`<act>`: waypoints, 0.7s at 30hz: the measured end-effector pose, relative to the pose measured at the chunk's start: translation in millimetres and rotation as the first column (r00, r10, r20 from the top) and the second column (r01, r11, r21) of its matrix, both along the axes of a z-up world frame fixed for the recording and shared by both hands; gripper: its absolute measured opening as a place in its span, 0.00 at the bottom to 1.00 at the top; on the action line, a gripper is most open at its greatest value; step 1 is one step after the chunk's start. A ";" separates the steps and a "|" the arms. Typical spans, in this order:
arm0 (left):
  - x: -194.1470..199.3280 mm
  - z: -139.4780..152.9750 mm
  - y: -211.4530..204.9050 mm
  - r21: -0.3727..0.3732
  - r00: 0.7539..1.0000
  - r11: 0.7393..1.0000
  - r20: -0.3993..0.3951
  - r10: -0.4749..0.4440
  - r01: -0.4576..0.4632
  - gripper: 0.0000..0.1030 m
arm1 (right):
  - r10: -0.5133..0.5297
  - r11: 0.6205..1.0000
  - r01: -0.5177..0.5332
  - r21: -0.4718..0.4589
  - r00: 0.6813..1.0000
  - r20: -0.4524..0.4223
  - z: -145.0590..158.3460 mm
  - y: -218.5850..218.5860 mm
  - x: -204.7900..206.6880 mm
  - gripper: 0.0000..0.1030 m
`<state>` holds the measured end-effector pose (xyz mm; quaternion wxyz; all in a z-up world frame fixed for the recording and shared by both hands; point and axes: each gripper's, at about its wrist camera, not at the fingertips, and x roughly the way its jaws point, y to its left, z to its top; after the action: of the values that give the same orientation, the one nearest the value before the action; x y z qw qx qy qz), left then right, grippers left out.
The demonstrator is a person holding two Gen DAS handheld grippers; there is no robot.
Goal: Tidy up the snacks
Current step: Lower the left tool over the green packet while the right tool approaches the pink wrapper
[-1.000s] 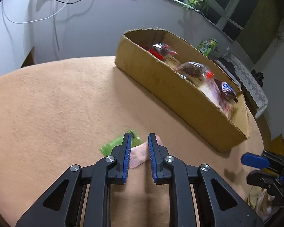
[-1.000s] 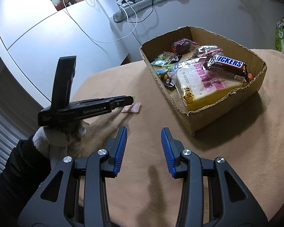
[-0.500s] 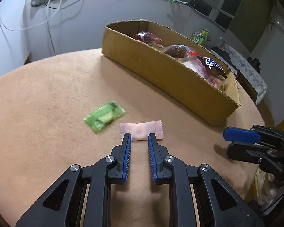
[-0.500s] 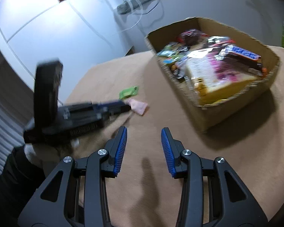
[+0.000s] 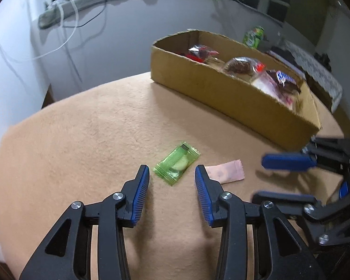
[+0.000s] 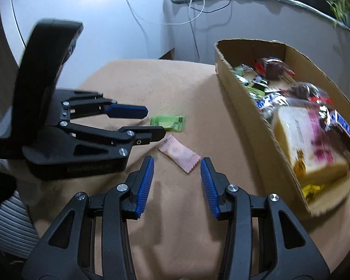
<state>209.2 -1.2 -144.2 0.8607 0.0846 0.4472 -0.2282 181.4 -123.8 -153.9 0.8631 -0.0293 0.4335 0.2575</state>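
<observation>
A green snack packet (image 5: 176, 163) lies flat on the tan table, just ahead of my open, empty left gripper (image 5: 172, 175). A pink packet (image 5: 226, 174) lies beside it to the right, partly behind the right finger. In the right wrist view the pink packet (image 6: 180, 155) lies just ahead of my open, empty right gripper (image 6: 176, 166), with the green packet (image 6: 168, 122) beyond it at the left gripper's fingertips (image 6: 156, 134). The cardboard box (image 5: 224, 95) holds several snacks, among them a bread pack (image 6: 308, 147) and a Snickers bar (image 6: 345, 128).
The box (image 6: 256, 126) stands on the table's far right side. The right gripper (image 5: 289, 177) shows at the right of the left wrist view. A white wall with hanging cables (image 5: 58, 46) is behind the table. A green can (image 5: 253, 36) stands beyond the box.
The left gripper opened and shifted left, now centred on the green packet rather than the pink one. The right gripper moved in towards the pink packet.
</observation>
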 end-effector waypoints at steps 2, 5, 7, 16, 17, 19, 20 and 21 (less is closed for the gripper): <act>0.7 -1.3 -4.4 0.045 0.999 0.999 0.024 -0.024 0.023 0.38 | 0.006 1.000 -0.006 -0.021 1.000 -0.002 -2.8 4.6 2.9 0.42; 4.7 -3.7 -6.9 0.057 0.998 0.997 0.019 -0.053 0.052 0.38 | 0.009 0.999 -0.009 -0.050 1.000 -0.005 -7.5 10.0 8.2 0.42; 7.1 -6.3 -9.8 0.071 0.997 0.995 0.024 -0.070 0.069 0.38 | 0.008 0.998 -0.009 -0.061 1.000 -0.010 -10.8 12.2 11.8 0.42; 13.8 -7.4 8.1 0.015 0.998 0.998 0.028 -0.054 0.053 0.23 | 0.027 0.995 -0.028 -0.100 1.000 -0.006 -15.1 24.5 18.3 0.42; 14.1 -7.4 11.9 0.006 0.998 0.999 0.026 -0.051 0.051 0.21 | 0.031 0.994 -0.031 -0.106 1.000 -0.003 -14.4 24.7 11.7 0.42; 14.3 -7.6 19.4 -0.015 0.999 0.999 0.020 -0.036 0.036 0.21 | 0.039 0.993 -0.038 -0.116 0.999 0.005 -13.3 28.2 12.9 0.42; 14.1 -7.6 22.8 -0.024 0.999 0.999 0.018 -0.028 0.029 0.21 | 0.046 0.992 -0.044 -0.115 0.999 0.008 -12.6 29.7 13.0 0.42; 13.4 -7.8 27.4 -0.036 1.000 0.999 0.013 -0.021 0.022 0.21 | 0.051 0.992 -0.050 -0.115 0.999 0.010 -12.0 30.6 14.0 0.42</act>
<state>222.6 26.2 -152.0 0.8624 0.0755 0.4366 -0.2449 195.4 -93.2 -165.9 0.8561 -0.0917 0.4410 0.2536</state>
